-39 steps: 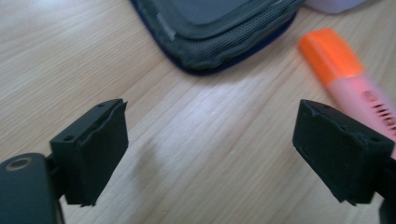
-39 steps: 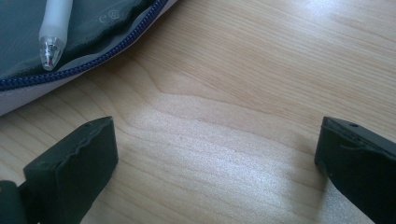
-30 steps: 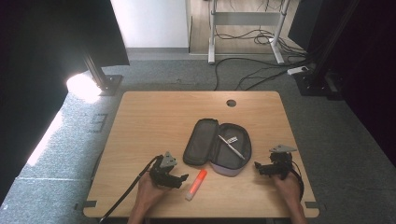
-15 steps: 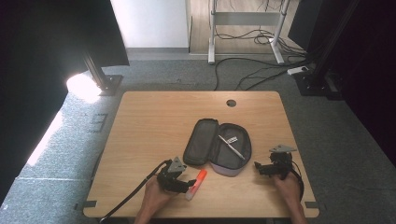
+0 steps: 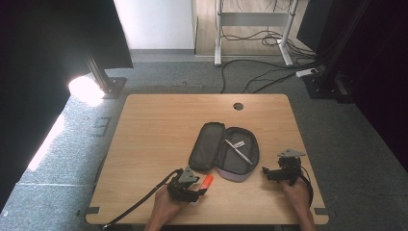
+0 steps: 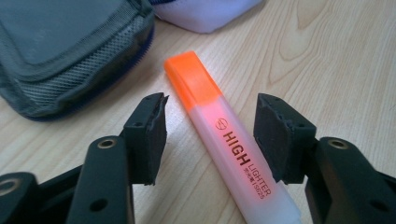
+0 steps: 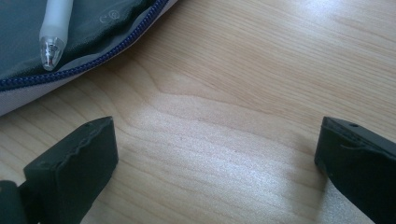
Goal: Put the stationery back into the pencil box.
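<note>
- We found the orange highlighter [image 6: 224,135] lying flat on the worktop [image 5: 159,125], at the near edge, just near-left of the open pencil case [image 5: 208,149].
- The left hand-held gripper [image 6: 210,135] straddled the highlighter's pale barrel, one pad [image 6: 152,135] on each side; neither pad touched it yet, so we logged no grip.
- Its jaws had just been closing, with the highlighter between them, and stood at a middling width.
- In the high view the left hand-held gripper [image 5: 195,191] covered the near end of the highlighter [image 5: 207,181]; the orange cap pointed toward the case.
- The right hand-held gripper [image 7: 215,154] rested wide apart over bare wood, nothing between its jaws, just right of the case [image 7: 93,32].
- A white pen [image 5: 238,151] lay inside the case's right half.
- Step in hand, as we judged it: closing on the highlighter for a pickup, probably to put it in the case.
- Next move, as we judged it: finish closing until both pads pressed the barrel squarely, then lift straight before carrying it far-right over the case rim; an off-centre pinch could let the smooth barrel swivel.
</note>
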{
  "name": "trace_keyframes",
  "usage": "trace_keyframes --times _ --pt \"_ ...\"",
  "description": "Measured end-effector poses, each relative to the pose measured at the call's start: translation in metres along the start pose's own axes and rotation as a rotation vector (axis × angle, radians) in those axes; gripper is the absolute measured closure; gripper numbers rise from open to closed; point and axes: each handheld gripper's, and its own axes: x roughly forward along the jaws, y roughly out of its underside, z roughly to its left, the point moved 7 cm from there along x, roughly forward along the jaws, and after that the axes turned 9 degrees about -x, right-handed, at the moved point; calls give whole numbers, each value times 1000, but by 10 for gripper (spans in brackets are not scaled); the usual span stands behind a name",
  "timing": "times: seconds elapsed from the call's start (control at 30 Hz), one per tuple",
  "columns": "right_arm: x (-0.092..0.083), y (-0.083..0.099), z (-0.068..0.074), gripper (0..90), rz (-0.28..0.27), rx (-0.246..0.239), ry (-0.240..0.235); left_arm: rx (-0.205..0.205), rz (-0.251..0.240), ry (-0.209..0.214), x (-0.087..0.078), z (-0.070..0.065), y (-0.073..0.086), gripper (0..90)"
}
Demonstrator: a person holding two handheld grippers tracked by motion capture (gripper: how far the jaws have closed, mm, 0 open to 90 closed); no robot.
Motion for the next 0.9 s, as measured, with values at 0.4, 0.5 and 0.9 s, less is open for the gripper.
trace_keyframes --times 0.4,0.5,0.9 --pt "0 0 0 0 0 0 0 29 36 -27 7 -1 6 569" --pt "0 0 0 0 0 0 0 35 41 -35 6 0 6 580" --pt "0 0 0 0 0 0 0 57 61 -24 3 0 8 663"
